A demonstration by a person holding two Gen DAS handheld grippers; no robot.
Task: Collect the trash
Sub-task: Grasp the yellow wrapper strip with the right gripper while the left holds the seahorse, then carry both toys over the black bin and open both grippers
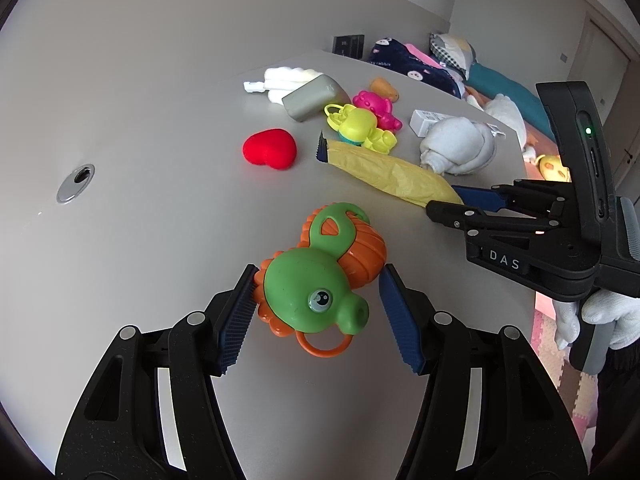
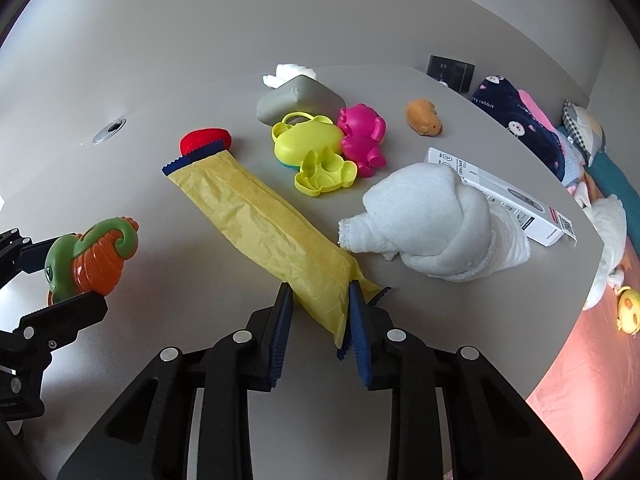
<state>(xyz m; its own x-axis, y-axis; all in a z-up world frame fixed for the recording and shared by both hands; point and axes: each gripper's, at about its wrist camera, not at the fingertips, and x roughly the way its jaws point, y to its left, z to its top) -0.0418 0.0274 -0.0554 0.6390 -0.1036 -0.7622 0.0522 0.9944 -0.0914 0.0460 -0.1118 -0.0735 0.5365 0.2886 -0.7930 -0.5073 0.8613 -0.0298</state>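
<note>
Right tongs clamped on the near end of the yellow wrapper, by the right edge of the surface.
Left tongs set half-wide around the green and orange toy, left pad touching it, right pad just clear. Wrapper stretched flat toward the red heart mid-surface, blue strip at its far end. Rolled white cloth just beside the wrapper, on a white box near the right edge. Yellow toy and pink toy farther back.
</note>
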